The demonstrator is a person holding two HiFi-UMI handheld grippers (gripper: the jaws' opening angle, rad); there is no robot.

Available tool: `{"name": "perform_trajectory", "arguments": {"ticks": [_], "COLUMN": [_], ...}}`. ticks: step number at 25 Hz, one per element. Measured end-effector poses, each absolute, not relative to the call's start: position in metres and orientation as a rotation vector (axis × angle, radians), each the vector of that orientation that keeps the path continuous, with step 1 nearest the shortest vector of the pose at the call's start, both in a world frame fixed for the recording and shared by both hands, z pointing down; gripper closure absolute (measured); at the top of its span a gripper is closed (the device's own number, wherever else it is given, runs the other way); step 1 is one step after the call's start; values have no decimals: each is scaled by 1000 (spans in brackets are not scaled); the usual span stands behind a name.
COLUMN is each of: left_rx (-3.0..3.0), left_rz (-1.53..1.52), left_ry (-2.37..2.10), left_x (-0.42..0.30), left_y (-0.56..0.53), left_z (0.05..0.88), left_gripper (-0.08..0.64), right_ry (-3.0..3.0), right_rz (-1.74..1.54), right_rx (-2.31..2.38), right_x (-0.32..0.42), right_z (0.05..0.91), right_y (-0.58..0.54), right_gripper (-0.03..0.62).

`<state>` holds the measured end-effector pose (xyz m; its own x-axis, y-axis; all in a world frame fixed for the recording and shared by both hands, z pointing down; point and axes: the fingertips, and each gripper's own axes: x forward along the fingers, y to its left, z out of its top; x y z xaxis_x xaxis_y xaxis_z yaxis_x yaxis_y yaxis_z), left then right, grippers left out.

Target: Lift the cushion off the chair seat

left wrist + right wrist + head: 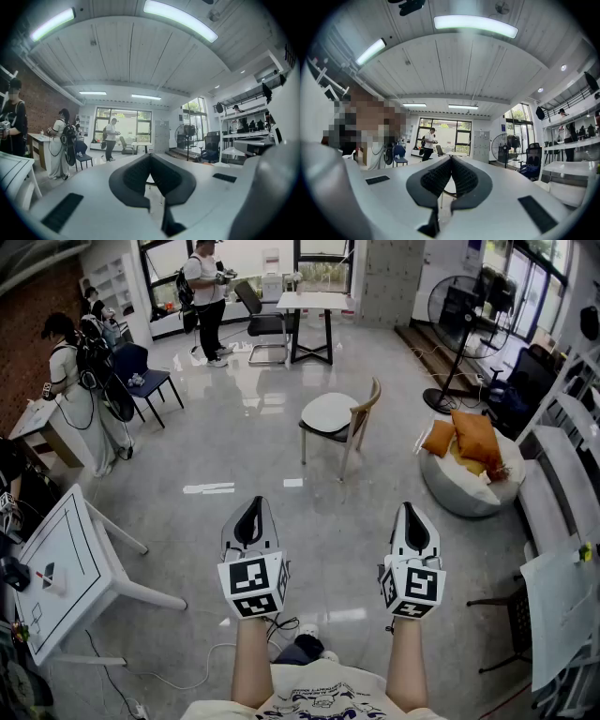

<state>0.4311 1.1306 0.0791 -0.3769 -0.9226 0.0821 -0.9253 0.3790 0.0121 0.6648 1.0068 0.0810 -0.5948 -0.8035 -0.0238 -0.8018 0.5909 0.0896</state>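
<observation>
1. Jaws of the left gripper [150, 158] are pressed fully together, their dark ribbed pads [136, 177] meeting along the whole length with nothing between them.
2. Jaws of the right gripper [451, 159] are likewise fully together and empty.
3. Both grippers are held level side by side over the glossy grey floor [234, 451], pointing toward twelve o'clock.
4. At twelve o'clock from the gap between them, well apart, stands the light wooden chair [366, 404] with a curved backrest. The round white cushion [328, 412] lies flat on its seat, touched by neither gripper.
5. At two o'clock from the right gripper sits a white beanbag [459, 495] carrying orange pillows [475, 437].
6. At nine o'clock from the left gripper stands a white rectangular table [70, 559].
</observation>
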Motion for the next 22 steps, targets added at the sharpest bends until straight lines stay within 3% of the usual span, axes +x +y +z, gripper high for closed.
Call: {"name": "perform_trajectory", "arguments": {"ticks": [19,21,22], "left_rx": [1691,1687,1686], "left_rz": [37,23,16], "left_ry": [-2564,-2570,-2570], "left_x": [400,392,387], "left_y": [1109,1106,1105], "left_z": [84,84,85], "left_gripper": [546,542,495], "right_ry": [-2774,-2779,-2783], "right_rz": [-126,-117,-110], "right_rx": [1440,1434,1427], "right_x": [641,633,628], "right_z": [86,88,90], "right_y": [982,978,977], "right_gripper": [578,530,486]}}
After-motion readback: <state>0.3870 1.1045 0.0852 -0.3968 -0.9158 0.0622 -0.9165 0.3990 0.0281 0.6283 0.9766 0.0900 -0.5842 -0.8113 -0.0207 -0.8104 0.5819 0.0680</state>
